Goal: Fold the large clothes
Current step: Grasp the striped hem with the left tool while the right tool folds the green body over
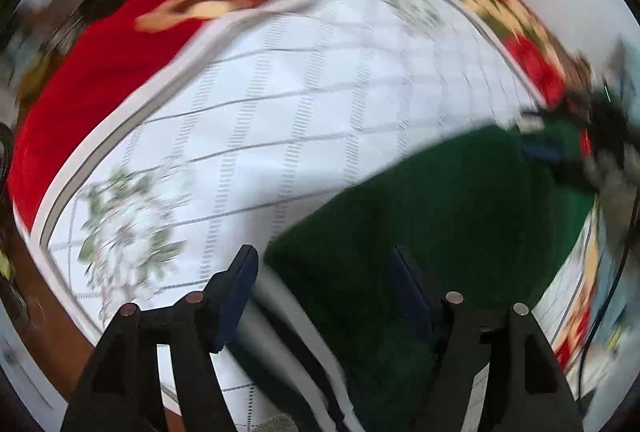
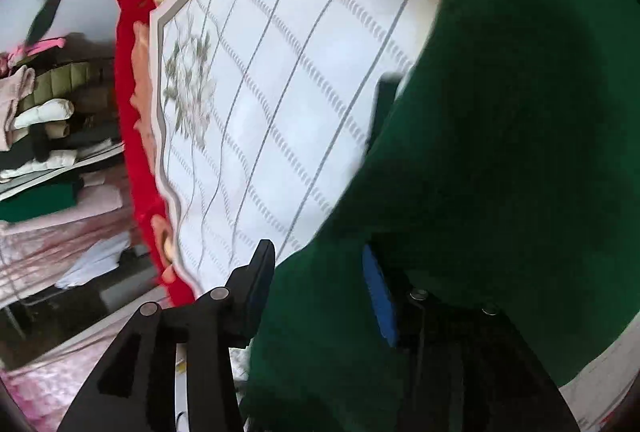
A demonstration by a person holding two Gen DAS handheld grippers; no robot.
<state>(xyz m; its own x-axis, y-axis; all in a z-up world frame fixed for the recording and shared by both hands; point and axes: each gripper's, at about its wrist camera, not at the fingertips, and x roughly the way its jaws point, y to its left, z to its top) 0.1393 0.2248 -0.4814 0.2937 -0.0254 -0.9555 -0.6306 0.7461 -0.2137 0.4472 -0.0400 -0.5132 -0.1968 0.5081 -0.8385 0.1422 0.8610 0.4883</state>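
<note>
Dark green garment (image 1: pixel 440 216) lies on a white gridded cloth (image 1: pixel 280 112) over a red blanket (image 1: pixel 100 72). Left hand-held gripper (image 1: pixel 324 272): fingers spread, green fabric between them. Right hand-held gripper (image 2: pixel 320 272): fingers spread, fabric draped between; grip cannot be confirmed

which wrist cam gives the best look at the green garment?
Left wrist. The green garment lies across the white checked cloth, with its edge and spread readable despite blur, and the right claw at its far end. In the right wrist view the garment fills the frame too closely, with no outline.
</note>
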